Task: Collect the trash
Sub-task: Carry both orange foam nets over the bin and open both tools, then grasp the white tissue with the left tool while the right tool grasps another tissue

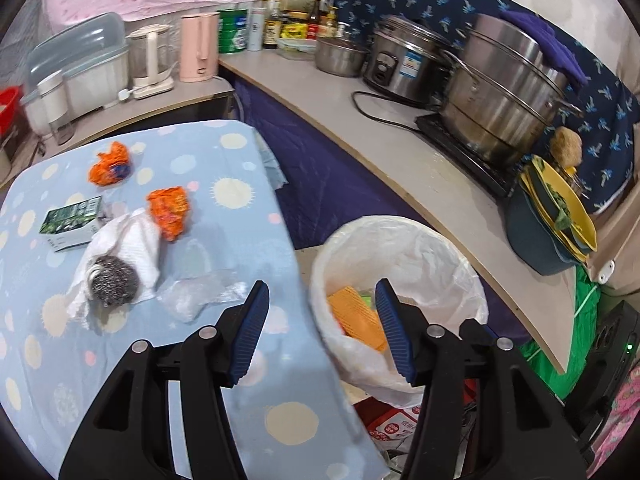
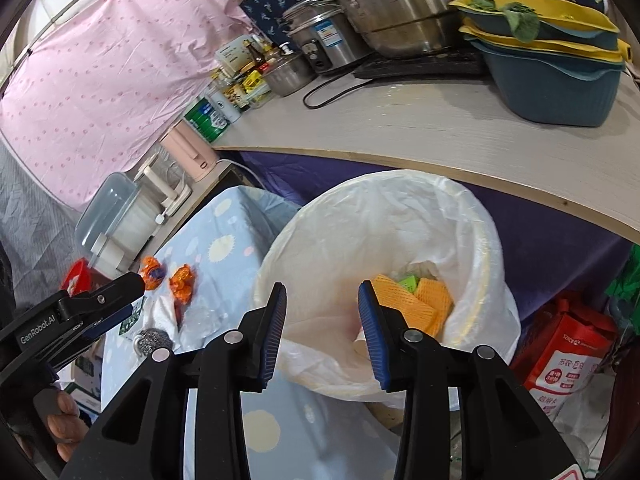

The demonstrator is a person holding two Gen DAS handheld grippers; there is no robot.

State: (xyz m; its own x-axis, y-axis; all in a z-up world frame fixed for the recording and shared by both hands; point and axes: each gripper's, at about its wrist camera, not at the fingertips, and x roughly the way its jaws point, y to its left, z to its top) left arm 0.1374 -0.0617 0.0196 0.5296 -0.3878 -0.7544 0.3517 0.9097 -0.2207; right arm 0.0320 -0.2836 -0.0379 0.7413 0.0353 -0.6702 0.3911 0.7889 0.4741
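Below the right gripper [image 2: 322, 292], empty jaws apart, orange sponges [image 2: 416, 304] lie binned.

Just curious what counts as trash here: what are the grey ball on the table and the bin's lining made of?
The grey ball looks like steel wool: dull metallic, tangled wiry coils. The bin liner seems thin plastic film: translucent white, glossy, crinkled, folded over the rim.

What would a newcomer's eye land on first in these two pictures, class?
Probably the white-lined trash bin beside the table, with orange sponges already inside, under the open, empty right gripper. Next, two crumpled orange wrappers and a steel wool scrubber on a paper towel on the dotted blue tablecloth.
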